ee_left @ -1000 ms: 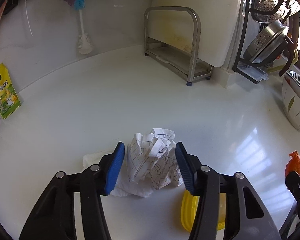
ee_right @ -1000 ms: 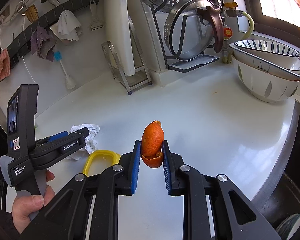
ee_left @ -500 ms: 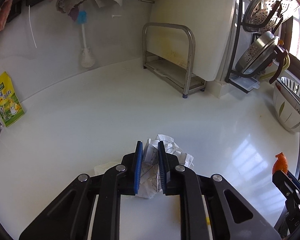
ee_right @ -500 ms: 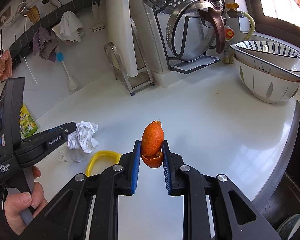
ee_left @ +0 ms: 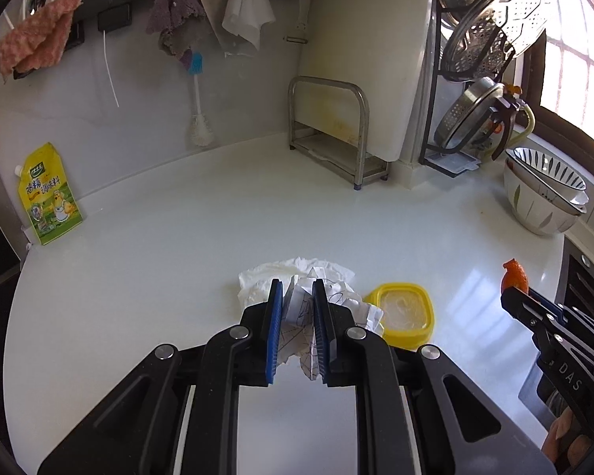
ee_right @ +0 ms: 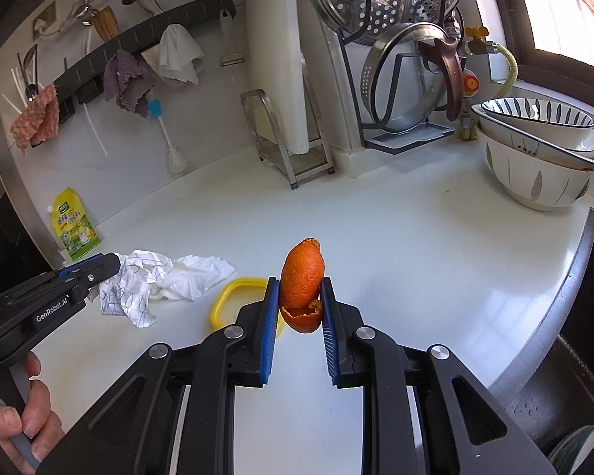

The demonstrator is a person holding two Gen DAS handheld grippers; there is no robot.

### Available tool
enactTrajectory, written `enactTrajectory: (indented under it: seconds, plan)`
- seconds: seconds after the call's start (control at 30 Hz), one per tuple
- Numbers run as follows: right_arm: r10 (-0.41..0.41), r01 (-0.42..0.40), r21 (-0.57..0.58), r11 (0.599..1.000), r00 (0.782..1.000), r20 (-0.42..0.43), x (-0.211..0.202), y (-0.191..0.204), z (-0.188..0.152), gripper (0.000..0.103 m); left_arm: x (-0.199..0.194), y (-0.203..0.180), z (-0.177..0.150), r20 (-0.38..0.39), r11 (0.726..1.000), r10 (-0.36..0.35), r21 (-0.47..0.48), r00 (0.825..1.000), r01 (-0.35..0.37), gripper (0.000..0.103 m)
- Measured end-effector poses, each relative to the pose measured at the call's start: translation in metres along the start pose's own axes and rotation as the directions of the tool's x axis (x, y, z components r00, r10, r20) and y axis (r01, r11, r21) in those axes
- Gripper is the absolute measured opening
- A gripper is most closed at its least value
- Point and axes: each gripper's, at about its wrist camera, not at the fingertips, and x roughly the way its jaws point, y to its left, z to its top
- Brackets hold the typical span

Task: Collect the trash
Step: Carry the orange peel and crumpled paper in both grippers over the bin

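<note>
Gripping trash in both grippers over white counter.
L gripper clenched on paper wad, r gripper on orange peel; tissue, yellow lid nearby.

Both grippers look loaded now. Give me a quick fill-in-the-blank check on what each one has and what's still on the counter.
1. The left gripper is shut on the crumpled ____.
2. The right gripper is shut on the orange ____.
3. The lid lying on the counter has a rim coloured ____.
4. The white tissue lies on the counter beside the ____ gripper.

Missing words: paper; peel; yellow; left
</note>
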Motion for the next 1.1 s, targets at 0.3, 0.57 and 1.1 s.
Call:
enactTrajectory:
  seconds: [0.3,0.57,1.1]
  plan:
    - [-0.007,0.007,0.02,1.0,1.0,0.0,-0.084,0.014,-0.062,0.02,-0.074,-0.003,-0.06,-0.001,0.999,-0.048,0.024,0.999,0.048,0.016]
    - [-0.002,0.002,0.033,0.999,1.0,0.006,-0.155,0.031,-0.132,0.02,-0.146,-0.004,-0.119,0.051,0.998,-0.056,0.032,0.997,0.054,0.016]
    - [0.015,-0.015,-0.032,0.999,1.0,0.011,-0.218,0.063,-0.21,0.02,-0.186,-0.01,-0.215,-0.001,0.996,-0.085,0.01,0.996,0.085,0.016]
